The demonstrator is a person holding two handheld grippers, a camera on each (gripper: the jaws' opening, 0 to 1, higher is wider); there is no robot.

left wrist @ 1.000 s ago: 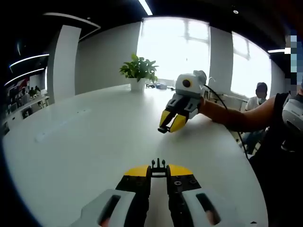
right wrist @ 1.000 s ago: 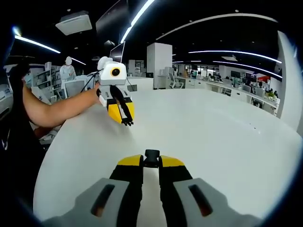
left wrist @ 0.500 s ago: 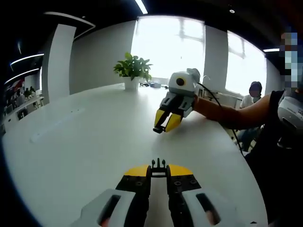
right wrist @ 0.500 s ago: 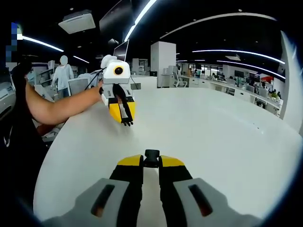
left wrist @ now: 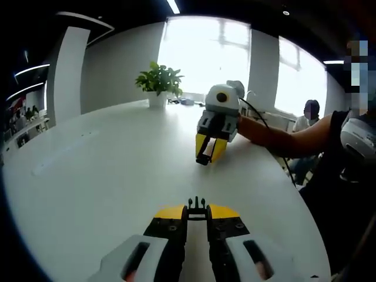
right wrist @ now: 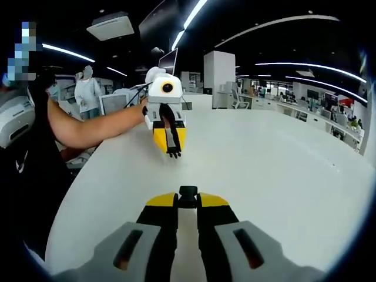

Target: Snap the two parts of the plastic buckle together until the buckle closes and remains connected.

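Note:
In the left gripper view my left gripper [left wrist: 197, 214] is shut on the pronged buckle part [left wrist: 197, 204], whose black tips stick out past the yellow jaws. Across the white table [left wrist: 106, 176] my right gripper [left wrist: 206, 155] hangs above the surface, pointing back at me, shut on the black socket part [left wrist: 202, 159]. The right gripper view mirrors this: my right gripper [right wrist: 188, 204] is shut on the socket part [right wrist: 188, 193], and my left gripper [right wrist: 171, 144] faces it with the pronged part [right wrist: 174, 154] at its tip. The two parts are well apart.
A potted plant [left wrist: 157, 83] stands at the table's far side by bright windows. A person's forearm [left wrist: 282, 138] reaches in from the right over the table's edge. Another person [left wrist: 309, 115] sits beyond it. Someone in white [right wrist: 88, 89] stands near monitors [right wrist: 111, 104].
Both grippers have turned so that each faces the other more squarely. The opposite gripper now sits closer to the middle line of each view. Both stay shut on their parts.

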